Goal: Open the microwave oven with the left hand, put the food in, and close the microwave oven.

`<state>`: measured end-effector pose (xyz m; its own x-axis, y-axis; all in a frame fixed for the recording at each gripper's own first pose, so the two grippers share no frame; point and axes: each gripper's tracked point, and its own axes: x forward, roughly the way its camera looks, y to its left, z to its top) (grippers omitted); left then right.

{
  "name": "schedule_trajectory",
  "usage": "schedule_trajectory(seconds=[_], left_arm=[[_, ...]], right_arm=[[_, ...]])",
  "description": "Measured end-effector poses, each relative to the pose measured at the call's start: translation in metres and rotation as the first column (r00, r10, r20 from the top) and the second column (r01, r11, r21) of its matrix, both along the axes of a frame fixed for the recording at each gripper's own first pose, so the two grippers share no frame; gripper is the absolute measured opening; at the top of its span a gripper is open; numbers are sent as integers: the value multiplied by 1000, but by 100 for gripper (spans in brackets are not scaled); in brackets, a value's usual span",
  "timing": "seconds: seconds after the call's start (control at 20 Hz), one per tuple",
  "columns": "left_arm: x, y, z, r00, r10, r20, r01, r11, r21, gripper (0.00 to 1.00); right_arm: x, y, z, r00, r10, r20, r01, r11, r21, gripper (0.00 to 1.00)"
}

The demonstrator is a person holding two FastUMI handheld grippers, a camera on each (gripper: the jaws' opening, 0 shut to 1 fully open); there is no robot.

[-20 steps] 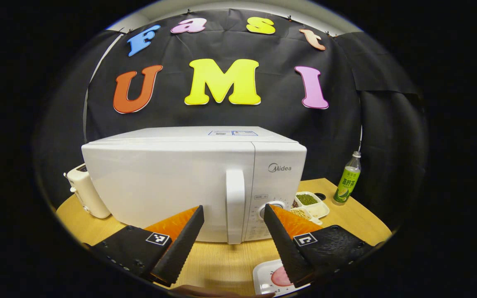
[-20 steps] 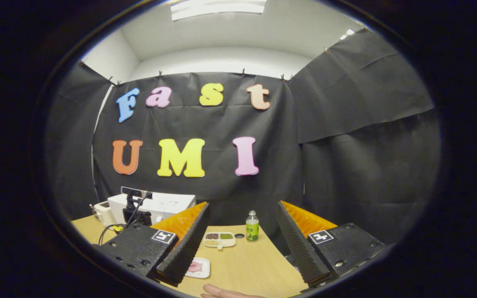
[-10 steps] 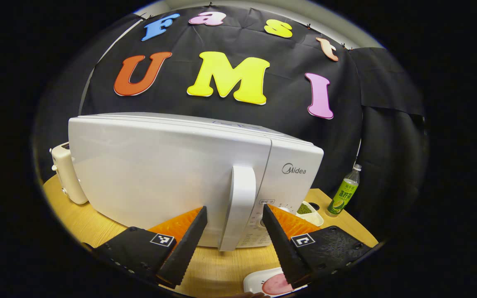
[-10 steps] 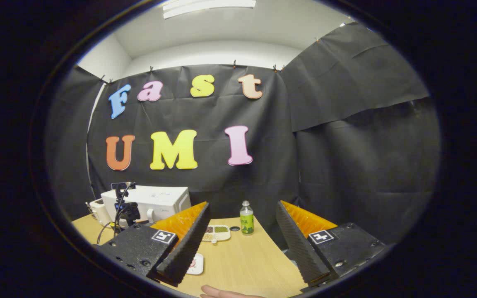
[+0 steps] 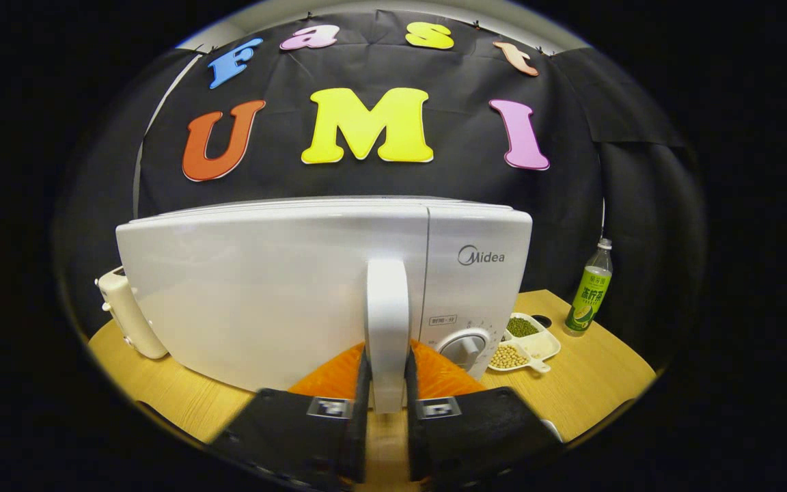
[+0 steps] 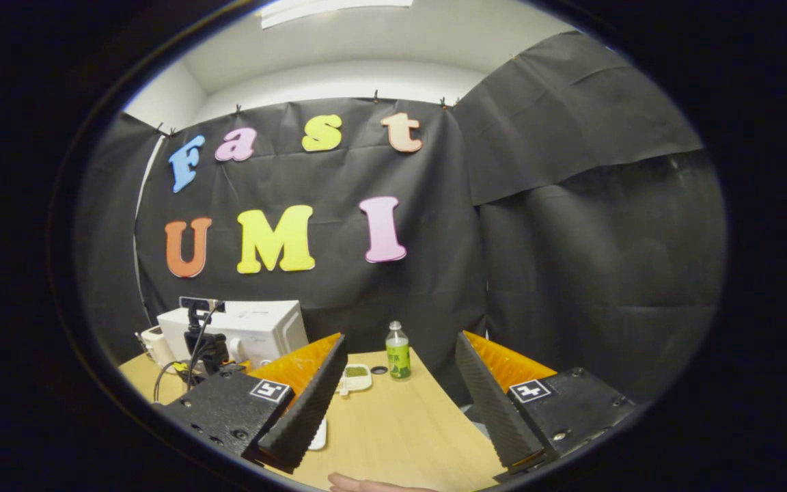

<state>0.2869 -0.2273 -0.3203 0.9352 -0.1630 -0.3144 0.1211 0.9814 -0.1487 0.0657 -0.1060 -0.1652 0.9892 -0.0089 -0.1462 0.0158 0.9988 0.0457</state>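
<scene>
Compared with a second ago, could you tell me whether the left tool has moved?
Yes. The left tool has moved forward to the microwave; its fingers, then spread apart short of the door handle, are now shut on it.

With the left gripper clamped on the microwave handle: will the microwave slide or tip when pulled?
Probably stays put: the microwave is a wide, low box flat on the table, so tipping looks unlikely. It could skid a little on the smooth wood. The handle looks rigid, held low by the left gripper.
</scene>
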Motion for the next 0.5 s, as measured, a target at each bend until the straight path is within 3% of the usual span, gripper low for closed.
schedule_trajectory(seconds=[0.05, 0.15, 0.2, 0.45, 0.5], left_arm=[[3, 0, -3, 1000, 4, 0, -4, 1000, 8, 12], [3, 0, -3, 1000, 18, 5, -18, 1000, 17, 12], [2, 1, -2, 1000, 25, 13, -25, 1000, 15, 12], [-8, 0, -1, 999, 14, 33, -14, 1000, -22, 12], [-12, 1, 3, 999, 2, 52, -2, 1000, -8, 12]], right_arm=[[1, -2, -3, 1000, -4, -3, 4, 1000, 0, 96], [2, -5, -8, 1000, -13, -15, 13, 1000, 2, 95], [2, -6, -10, 1000, -13, -21, 13, 1000, 4, 100], [-1, -13, -7, 1000, -22, -10, 22, 1000, -20, 96], [-2, -15, -6, 1000, -26, -4, 26, 999, -27, 100]])
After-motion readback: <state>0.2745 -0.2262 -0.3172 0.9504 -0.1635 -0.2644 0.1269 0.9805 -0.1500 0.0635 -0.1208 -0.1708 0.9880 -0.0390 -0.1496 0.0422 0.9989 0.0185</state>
